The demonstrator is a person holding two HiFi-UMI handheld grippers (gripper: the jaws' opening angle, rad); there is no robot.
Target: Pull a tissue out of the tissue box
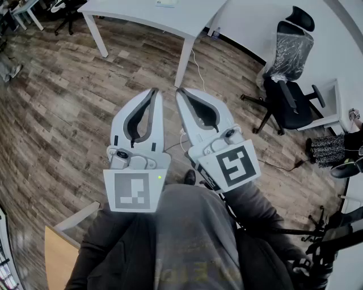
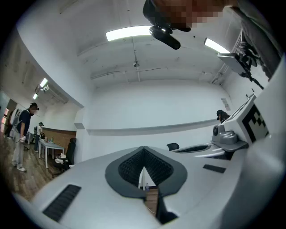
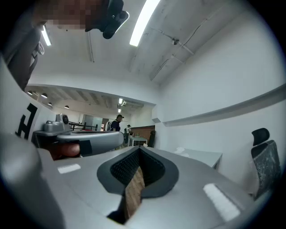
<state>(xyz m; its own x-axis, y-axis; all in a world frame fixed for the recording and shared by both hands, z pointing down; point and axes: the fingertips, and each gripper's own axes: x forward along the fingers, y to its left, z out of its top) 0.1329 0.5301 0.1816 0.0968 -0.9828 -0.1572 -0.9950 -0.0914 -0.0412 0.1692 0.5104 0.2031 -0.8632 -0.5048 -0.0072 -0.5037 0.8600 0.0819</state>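
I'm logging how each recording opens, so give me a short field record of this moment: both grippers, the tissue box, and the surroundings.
left hand-held gripper: jaws together, nothing between them
right hand-held gripper: jaws together, nothing between them
gripper position: side by side, held close to the person's body, above the wooden floor
tissue box: not in any view
white table: ahead, across the floor
black office chair: to the right of the table
task state: not started
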